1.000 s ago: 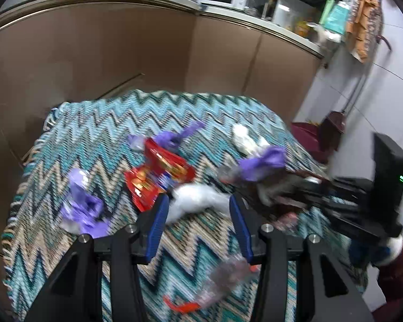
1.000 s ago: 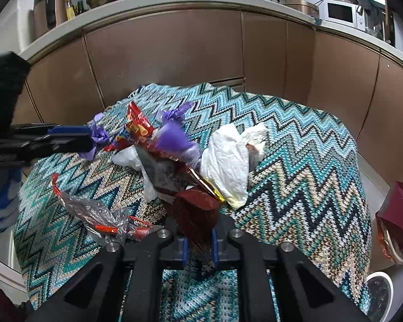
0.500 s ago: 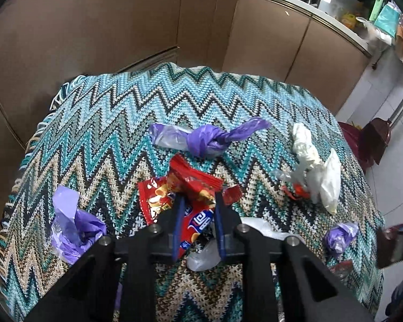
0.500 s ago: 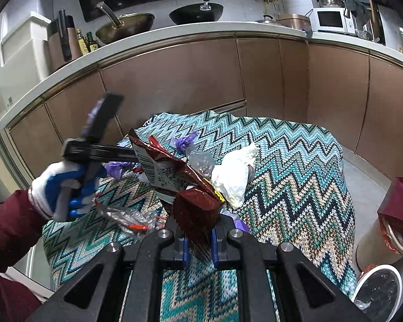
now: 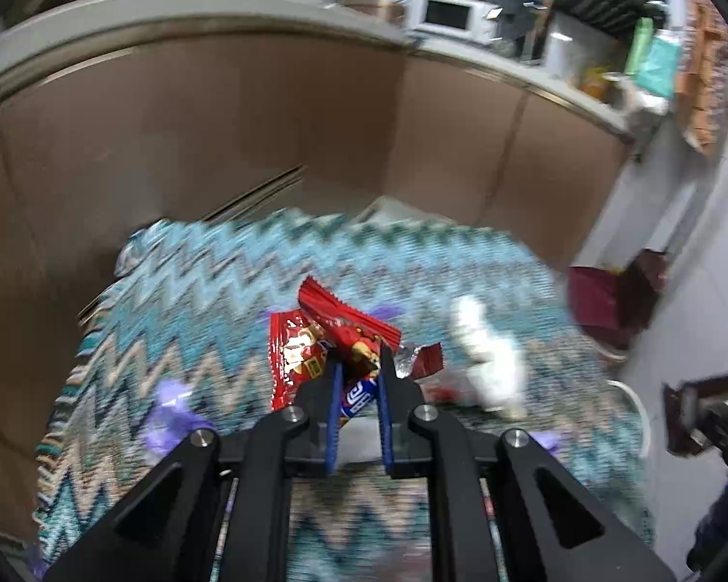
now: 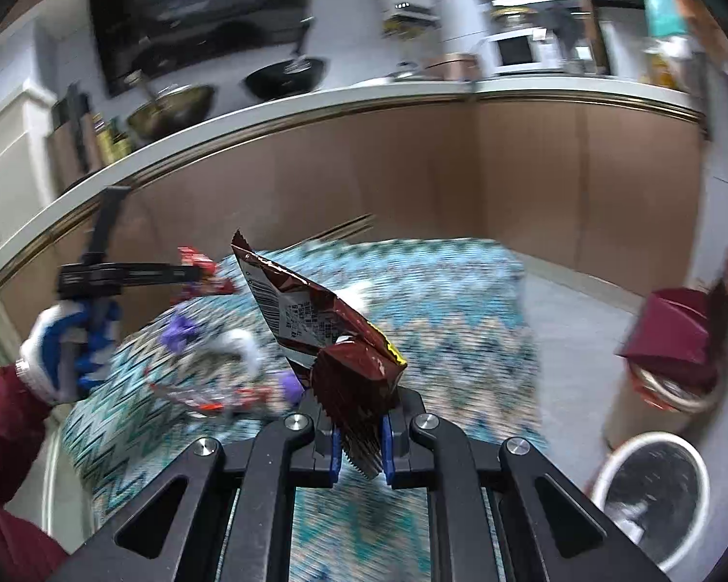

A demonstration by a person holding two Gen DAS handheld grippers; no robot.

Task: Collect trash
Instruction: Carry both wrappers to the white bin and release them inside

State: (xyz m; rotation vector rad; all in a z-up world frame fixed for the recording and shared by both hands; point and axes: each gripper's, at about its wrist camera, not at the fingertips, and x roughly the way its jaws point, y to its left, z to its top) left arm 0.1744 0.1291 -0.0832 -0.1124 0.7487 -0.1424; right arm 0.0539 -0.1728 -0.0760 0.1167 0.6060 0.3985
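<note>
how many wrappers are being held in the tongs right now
2. A red snack wrapper is pinched in the left tongs, lifted over the zigzag cloth. A dark brown wrapper is pinched in the right tongs. More trash lies blurred on the cloth.

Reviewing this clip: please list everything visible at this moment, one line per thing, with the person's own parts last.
Red snack wrappers: at least two, red, held in the left jaws above the cloth.
Dark brown foil snack bag: one, brown, held in the right jaws.
Teal zigzag knitted cloth: one, covers the table.
White crumpled tissue: one, on the cloth's right side.
Purple plastic scrap: one, near the cloth's left edge.
Clear wrapper with red trim: one, on the cloth.
White round bin: one, dark liner, on the floor at right.
Maroon dustpan: one, beside the bin.
Black wok: one, on the counter.
White microwave: one, on the counter.
Left gripper: black, blue pads, shut.
Right gripper: black, blue pads, shut.
</note>
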